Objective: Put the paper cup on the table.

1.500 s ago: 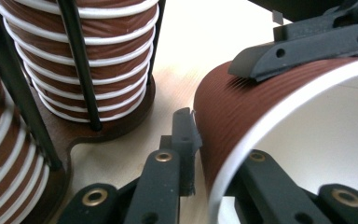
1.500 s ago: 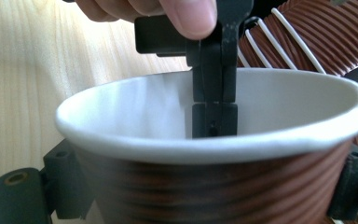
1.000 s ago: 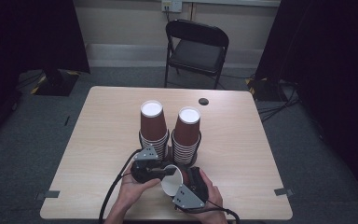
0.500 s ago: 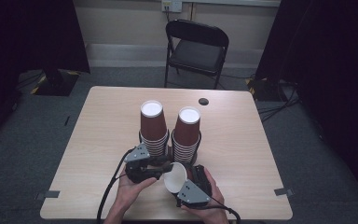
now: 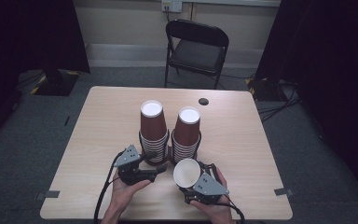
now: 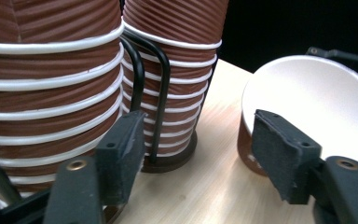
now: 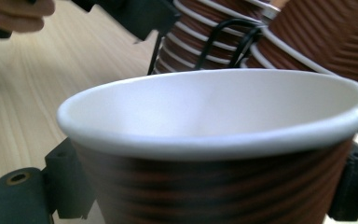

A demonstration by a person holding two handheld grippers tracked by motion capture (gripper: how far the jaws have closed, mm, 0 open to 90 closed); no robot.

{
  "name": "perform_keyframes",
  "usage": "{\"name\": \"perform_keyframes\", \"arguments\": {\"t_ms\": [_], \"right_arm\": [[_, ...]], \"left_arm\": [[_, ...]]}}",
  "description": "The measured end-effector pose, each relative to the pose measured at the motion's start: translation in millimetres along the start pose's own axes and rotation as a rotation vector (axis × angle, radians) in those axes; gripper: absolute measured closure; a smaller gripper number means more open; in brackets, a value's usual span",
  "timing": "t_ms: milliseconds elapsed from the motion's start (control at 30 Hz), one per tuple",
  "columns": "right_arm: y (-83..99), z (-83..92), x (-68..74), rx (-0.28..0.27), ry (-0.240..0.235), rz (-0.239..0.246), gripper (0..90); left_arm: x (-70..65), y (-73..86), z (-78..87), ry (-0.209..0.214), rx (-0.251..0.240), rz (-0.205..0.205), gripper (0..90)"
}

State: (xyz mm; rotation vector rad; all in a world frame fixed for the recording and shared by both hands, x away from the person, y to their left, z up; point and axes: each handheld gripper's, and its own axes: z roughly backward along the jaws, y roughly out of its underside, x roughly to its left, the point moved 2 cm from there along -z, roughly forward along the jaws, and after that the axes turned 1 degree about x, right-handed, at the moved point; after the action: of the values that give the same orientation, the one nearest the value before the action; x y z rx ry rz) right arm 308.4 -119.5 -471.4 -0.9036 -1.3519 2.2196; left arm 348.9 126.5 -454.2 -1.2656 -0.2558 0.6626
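Two tall stacks of upturned brown ribbed paper cups, the left stack (image 5: 152,128) and the right stack (image 5: 188,132), stand in a black wire holder (image 6: 154,93) at mid-table. A single brown cup with a white inside (image 5: 187,173) (image 7: 214,140) lies tilted toward the left, and my right gripper (image 5: 192,183) (image 7: 212,196) is shut on its body, a pad on each side. My left gripper (image 5: 161,171) (image 6: 198,135) is open in front of the stacks. Its jaws have just been opening, with only bare tabletop between them. The single cup (image 6: 317,112) sits just outside its right jaw.
A small black disc (image 5: 203,101) lies near the far edge of the wooden table (image 5: 98,121). A black folding chair (image 5: 196,46) stands behind the table. Dark curtains hang at both sides. Cables trail from both grippers off the near edge.
The left gripper's jaws have spread apart and stand clear of the cup. The right gripper has carried the cup a little to the right, away from the left gripper.
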Motion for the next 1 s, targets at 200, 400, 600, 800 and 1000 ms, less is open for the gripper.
{"name": "perform_keyframes", "arguments": {"t_ms": [200, 400, 600, 800, 1000], "right_arm": [[5.9, 6.9, -15.6, -0.042, 0.015, -0.112, 11.5], [10.1, 10.6, -28.9, -0.059, 0.029, -0.176, 11.5], [11.6, 13.7, -40.2, -0.079, 0.05, -0.229, 11.5], [11.8, 16.9, -53.3, -0.1, 0.095, -0.275, 11.4], [12.1, 18.4, -66.5, -0.119, 0.131, -0.311, 11.2]], "left_arm": [[0.0, 9.8, 0.2, -0.046, -0.018, -0.02, 28.5], [3.4, 17.2, 3.9, -0.078, -0.02, -0.023, 24.4], [5.0, 24.0, 10.2, -0.11, -0.053, 0.001, 22.5], [6.6, 33.3, 12.9, -0.133, -0.048, -0.003, 19.9], [7.8, 41.8, 16.1, -0.164, -0.046, -0.016, 19.0]]}}
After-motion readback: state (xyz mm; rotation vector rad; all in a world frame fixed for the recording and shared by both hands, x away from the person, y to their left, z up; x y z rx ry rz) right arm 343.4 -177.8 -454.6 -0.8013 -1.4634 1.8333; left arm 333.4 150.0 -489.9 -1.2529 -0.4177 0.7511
